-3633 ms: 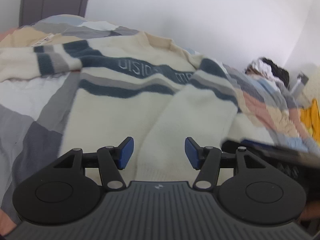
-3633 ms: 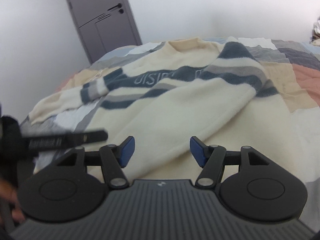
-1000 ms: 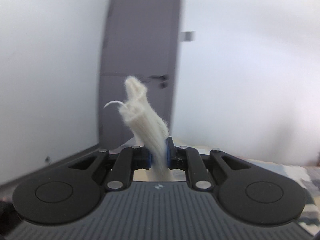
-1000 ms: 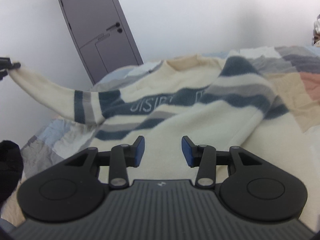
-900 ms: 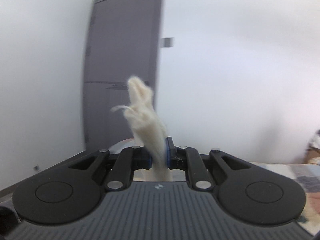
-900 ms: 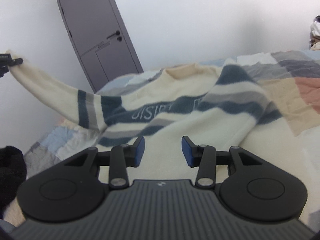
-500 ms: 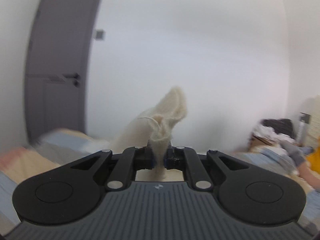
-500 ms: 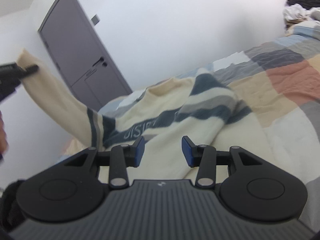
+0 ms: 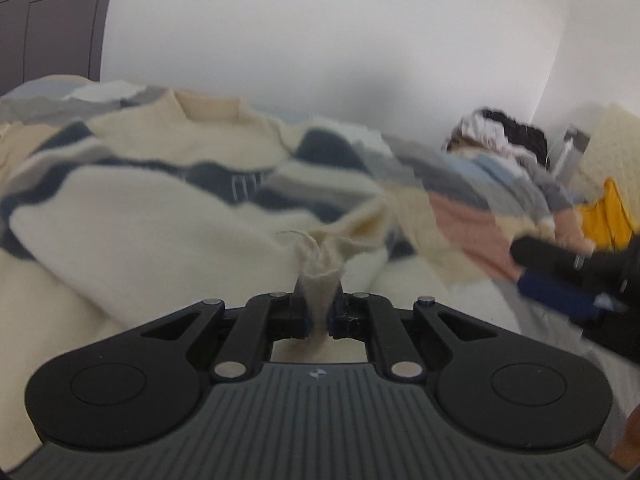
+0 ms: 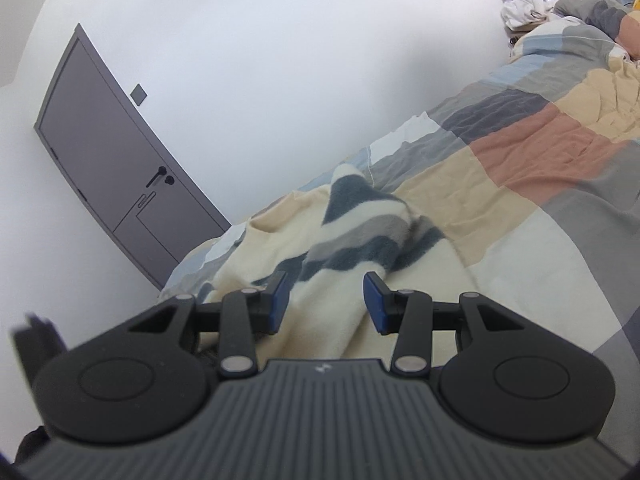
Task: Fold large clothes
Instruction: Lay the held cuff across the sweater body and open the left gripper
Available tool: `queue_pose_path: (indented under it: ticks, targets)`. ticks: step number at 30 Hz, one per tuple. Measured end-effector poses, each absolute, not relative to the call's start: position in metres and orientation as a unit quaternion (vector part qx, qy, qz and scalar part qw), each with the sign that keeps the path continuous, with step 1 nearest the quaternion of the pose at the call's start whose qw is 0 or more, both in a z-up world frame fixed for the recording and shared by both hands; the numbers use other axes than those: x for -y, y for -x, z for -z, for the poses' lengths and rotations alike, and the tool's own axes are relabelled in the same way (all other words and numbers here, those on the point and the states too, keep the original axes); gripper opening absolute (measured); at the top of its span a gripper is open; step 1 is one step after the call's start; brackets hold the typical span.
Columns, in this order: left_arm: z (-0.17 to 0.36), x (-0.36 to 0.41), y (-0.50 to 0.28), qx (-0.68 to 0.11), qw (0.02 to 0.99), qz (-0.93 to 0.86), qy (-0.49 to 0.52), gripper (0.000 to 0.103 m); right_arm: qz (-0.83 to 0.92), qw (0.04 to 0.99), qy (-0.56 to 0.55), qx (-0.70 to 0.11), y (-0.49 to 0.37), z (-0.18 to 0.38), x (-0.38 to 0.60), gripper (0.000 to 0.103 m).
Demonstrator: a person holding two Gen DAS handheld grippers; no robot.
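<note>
A large cream sweater (image 9: pixel 132 200) with navy and grey stripes lies spread on the bed. My left gripper (image 9: pixel 319 318) is shut on the cream cuff of its sleeve (image 9: pixel 320 264), low over the sweater's body, with the sleeve draped across it. The same sweater (image 10: pixel 352 236) shows in the right wrist view, tilted. My right gripper (image 10: pixel 326 300) stands open just above the sweater's cream cloth, with nothing pinched between its blue pads. That right gripper also shows blurred at the right edge of the left wrist view (image 9: pixel 560 280).
The bed carries a patchwork quilt (image 10: pixel 540 152) of grey, peach, cream and terracotta squares. A heap of mixed clothes (image 9: pixel 500 132) lies at the far right of the bed, with a yellow garment (image 9: pixel 608 216) beside it. A grey door (image 10: pixel 116 184) stands at the left.
My left gripper swung down and rightwards from high near the door, carrying the sleeve cuff across the sweater's body. The right gripper rolled and shifted a little, still open.
</note>
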State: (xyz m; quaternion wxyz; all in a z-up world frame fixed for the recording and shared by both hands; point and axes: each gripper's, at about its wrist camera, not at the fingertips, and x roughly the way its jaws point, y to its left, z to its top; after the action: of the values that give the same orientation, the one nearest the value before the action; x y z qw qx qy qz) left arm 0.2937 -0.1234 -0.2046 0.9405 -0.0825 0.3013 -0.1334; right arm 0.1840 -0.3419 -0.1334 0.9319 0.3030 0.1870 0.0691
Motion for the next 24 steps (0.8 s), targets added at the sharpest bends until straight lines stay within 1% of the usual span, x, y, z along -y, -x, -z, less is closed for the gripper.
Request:
queue_pose_path:
  ticks: [2, 5, 6, 7, 9, 14, 20, 22, 23, 24]
  targets:
    - [0.213, 0.124, -0.289, -0.312, 0.938, 0.133, 0.071, 0.010, -0.068, 0.935, -0.294, -0.186, -0.185, 0.134, 0.340, 0.045]
    - [0.201, 0.117, -0.283, -0.316, 0.937, 0.131, 0.073, 0.013, -0.065, 0.943, -0.275, -0.176, -0.184, 0.131, 0.336, 0.045]
    - [0.196, 0.113, -0.282, -0.321, 0.935, 0.129, 0.081, 0.023, -0.065, 0.945, -0.273, -0.171, -0.183, 0.130, 0.335, 0.045]
    - [0.191, 0.109, -0.282, -0.325, 0.933, 0.128, 0.087, 0.043, -0.064, 0.946, -0.269, -0.167, -0.182, 0.130, 0.335, 0.045]
    - [0.178, 0.103, -0.278, -0.328, 0.933, 0.121, 0.086, 0.067, -0.064, 0.948, -0.264, -0.164, -0.182, 0.129, 0.333, 0.045]
    - [0.160, 0.071, -0.249, -0.324, 0.936, 0.117, 0.068, 0.071, -0.071, 0.949, -0.251, -0.176, -0.181, 0.130, 0.325, 0.045]
    - [0.156, 0.013, -0.219, -0.342, 0.935, 0.053, 0.074, 0.072, -0.096, 0.947, -0.228, -0.206, -0.184, 0.133, 0.306, 0.045]
    - [0.160, -0.004, -0.212, -0.354, 0.931, 0.037, 0.088, 0.072, -0.104, 0.945, -0.221, -0.218, -0.186, 0.136, 0.299, 0.059]
    - [0.163, -0.012, -0.209, -0.357, 0.928, 0.031, 0.099, 0.072, -0.106, 0.944, -0.219, -0.224, -0.187, 0.137, 0.296, 0.062]
    - [0.166, -0.019, -0.206, -0.360, 0.926, 0.025, 0.110, 0.072, -0.106, 0.943, -0.217, -0.230, -0.189, 0.139, 0.293, 0.063]
